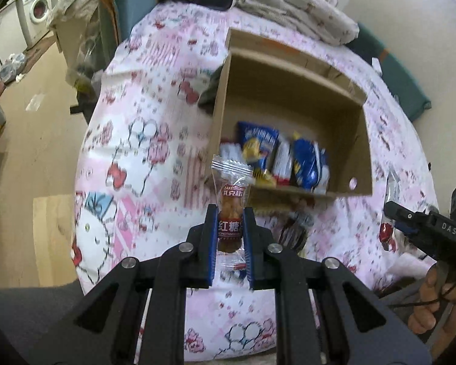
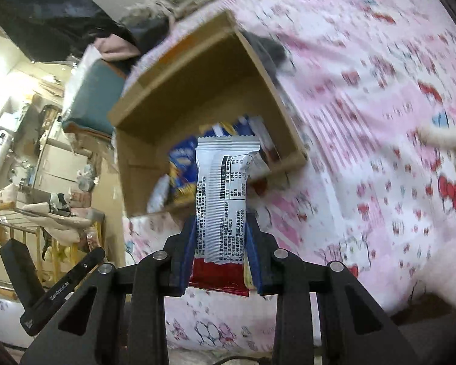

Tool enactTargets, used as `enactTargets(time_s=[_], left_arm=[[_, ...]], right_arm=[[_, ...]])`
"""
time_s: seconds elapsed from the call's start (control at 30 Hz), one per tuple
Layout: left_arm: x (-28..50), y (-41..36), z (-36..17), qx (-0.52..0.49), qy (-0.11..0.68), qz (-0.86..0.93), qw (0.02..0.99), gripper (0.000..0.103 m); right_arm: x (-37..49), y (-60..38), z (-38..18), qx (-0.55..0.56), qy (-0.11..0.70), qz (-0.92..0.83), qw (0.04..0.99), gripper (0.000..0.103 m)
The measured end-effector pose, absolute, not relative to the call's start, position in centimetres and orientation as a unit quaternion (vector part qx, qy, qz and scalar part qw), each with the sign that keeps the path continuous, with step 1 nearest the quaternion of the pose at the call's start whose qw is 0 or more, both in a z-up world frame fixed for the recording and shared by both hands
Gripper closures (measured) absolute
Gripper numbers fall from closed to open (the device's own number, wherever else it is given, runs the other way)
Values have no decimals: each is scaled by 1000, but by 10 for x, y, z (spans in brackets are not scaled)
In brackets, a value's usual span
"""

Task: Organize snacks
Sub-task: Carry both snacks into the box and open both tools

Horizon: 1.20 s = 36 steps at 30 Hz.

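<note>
An open cardboard box lies on a pink patterned bedspread and holds several blue and white snack packets. My left gripper is shut on a clear-wrapped brown candy, held upright in front of the box's near wall. In the right wrist view the same box shows with the snack packets inside. My right gripper is shut on a white and red snack bar wrapper, held upright before the box opening. The right gripper also shows in the left wrist view at the right edge.
A small packet lies on the bedspread just in front of the box. Crumpled bedding lies behind the box. A washing machine and bare floor are to the left. A dark cloth lies beside the box.
</note>
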<state>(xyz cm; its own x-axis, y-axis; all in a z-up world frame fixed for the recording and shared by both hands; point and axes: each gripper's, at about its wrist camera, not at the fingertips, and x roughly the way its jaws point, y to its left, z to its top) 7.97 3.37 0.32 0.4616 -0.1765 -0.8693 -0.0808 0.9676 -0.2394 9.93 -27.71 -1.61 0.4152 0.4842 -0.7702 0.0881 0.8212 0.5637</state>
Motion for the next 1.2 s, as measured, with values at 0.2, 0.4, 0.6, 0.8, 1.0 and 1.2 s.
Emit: enactTargets(time_s=[0.2, 0.4, 0.6, 0.8, 1.0, 1.2], left_arm=[[106, 25, 22, -113, 496, -32, 860, 91], [131, 15, 15, -112, 501, -29, 858, 91], [159, -1, 5, -97, 507, -28, 856, 91], [184, -25, -9, -67, 505, -41, 859, 91], [195, -37, -26, -52, 492, -57, 867, 90], [204, -41, -43, -40, 495, -63, 866, 88]], right_arm=[[127, -265, 3, 254, 513, 133, 809, 71], [152, -260, 4, 236, 507, 127, 820, 71], [169, -257, -8, 210, 501, 119, 831, 71], [179, -260, -31, 196, 510, 97, 832, 71], [185, -255, -44, 172, 513, 90, 836, 70], [193, -253, -62, 177, 530, 91, 824, 70]])
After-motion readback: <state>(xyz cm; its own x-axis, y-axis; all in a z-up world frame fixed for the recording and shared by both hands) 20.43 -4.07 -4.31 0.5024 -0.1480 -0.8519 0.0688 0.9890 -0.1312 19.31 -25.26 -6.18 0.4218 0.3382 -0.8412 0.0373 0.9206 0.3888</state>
